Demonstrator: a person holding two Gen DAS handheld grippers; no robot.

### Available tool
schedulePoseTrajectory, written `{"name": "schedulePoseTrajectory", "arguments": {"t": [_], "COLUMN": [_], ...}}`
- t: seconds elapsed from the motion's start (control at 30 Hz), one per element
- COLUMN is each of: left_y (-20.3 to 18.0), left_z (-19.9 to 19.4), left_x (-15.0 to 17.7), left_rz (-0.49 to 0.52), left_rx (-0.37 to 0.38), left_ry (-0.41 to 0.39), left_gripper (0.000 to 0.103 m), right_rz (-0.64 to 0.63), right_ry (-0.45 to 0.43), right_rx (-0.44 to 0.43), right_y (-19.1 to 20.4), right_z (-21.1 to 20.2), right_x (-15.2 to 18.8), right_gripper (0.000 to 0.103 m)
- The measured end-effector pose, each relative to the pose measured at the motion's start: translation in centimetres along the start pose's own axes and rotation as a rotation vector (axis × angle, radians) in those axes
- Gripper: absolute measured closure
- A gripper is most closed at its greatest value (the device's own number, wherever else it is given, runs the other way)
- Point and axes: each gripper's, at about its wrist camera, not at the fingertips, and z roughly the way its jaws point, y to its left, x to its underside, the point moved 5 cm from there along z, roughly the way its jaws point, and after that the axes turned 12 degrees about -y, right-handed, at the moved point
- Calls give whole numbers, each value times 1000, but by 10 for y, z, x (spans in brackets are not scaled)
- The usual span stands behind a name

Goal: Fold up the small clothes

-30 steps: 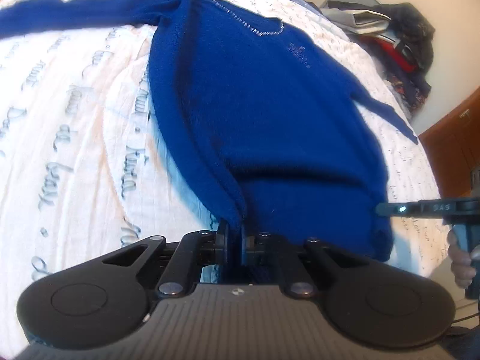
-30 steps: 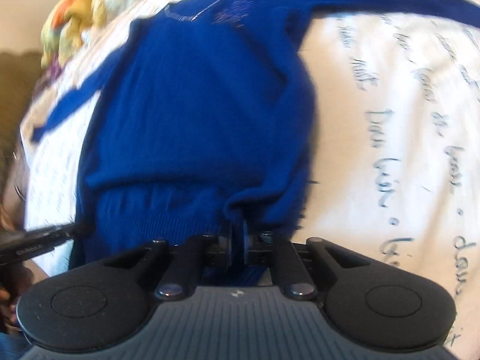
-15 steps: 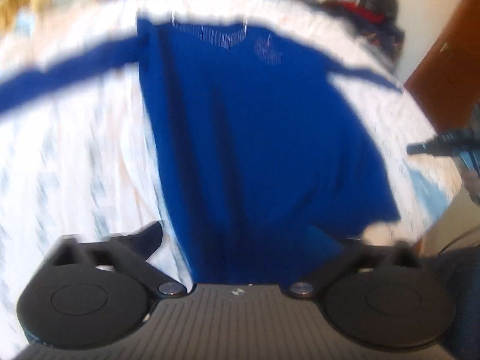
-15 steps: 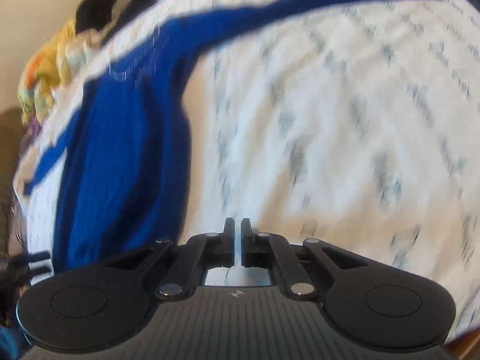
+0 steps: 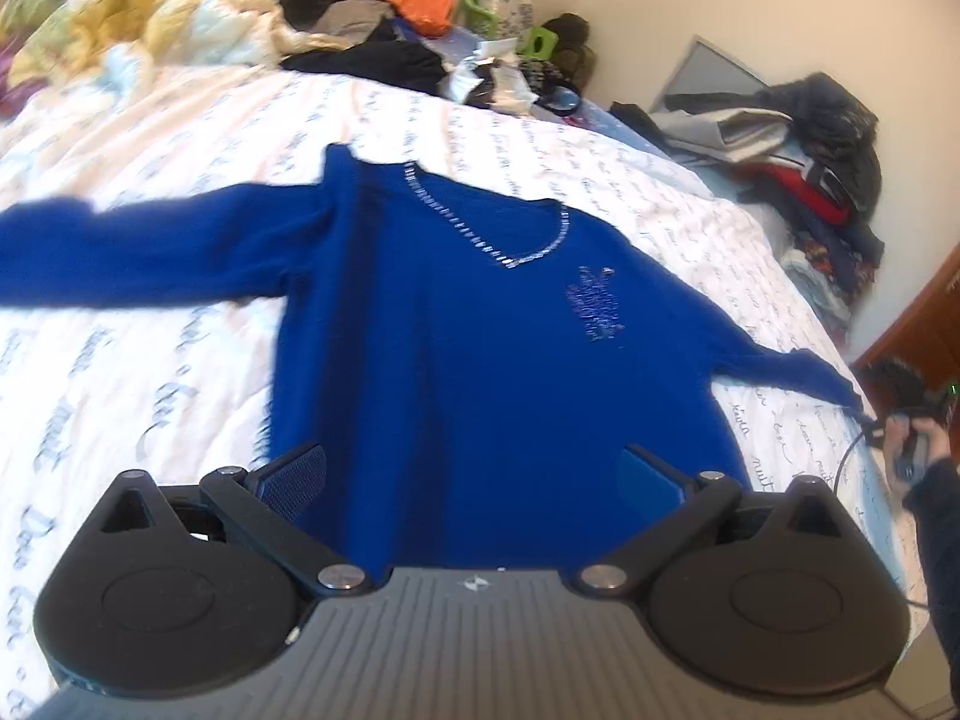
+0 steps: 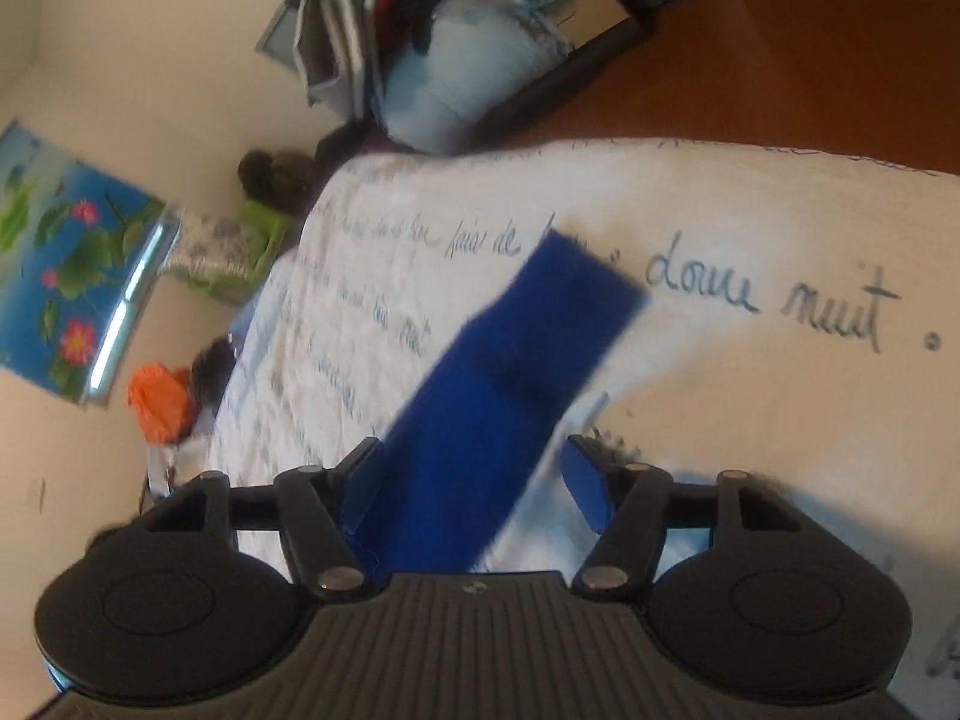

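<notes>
A blue V-neck sweater (image 5: 480,330) lies flat, front up, on the white bedsheet (image 5: 150,360), with both sleeves stretched out sideways. My left gripper (image 5: 474,474) hovers over its lower half, wide open and holding nothing. The right sleeve (image 6: 510,372) runs up between the fingers of my right gripper (image 6: 474,480), and its cuff (image 6: 576,282) rests on the sheet ahead. Those jaws are opening and the pads are off the cloth. In the left wrist view, a person's hand (image 5: 906,450) is by that sleeve's end (image 5: 828,384).
Heaps of clothes (image 5: 180,30) cover the head of the bed. Another pile (image 5: 810,144) is stacked at the far right by the wall. A brown wooden floor (image 6: 810,60) lies beyond the bed's edge (image 6: 720,150). A flower painting (image 6: 60,258) hangs on the wall.
Both grippers were shut on the sweater's hem and have let it go. The left one opened wide and rose. The right one swung away to the right sleeve and its jaws parted.
</notes>
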Motion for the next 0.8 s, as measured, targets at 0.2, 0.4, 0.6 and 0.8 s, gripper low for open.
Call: {"name": "schedulePoseTrajectory", "arguments": {"t": [0.2,0.4,0.6,0.8], "left_y": [-19,-15,7,28], "left_z": [37,33,35,33], "left_x": [8,-9,-17,-17], "left_rz": [51,-1,-132,-95], "left_rx": [44,75,62,32], "left_ry": [-43,-148,-232,-237], "left_gripper": [1,1,1,2], "right_rz": [-114,-195,-404,-607], "right_ry": [-16,-106,102,562], "right_rx": [84,-55,-557,-889], "right_y": [7,58,226,309], "right_z": [26,1,-62,-134], "right_x": [9,25,179,360], "right_gripper": [99,99,99,70]}}
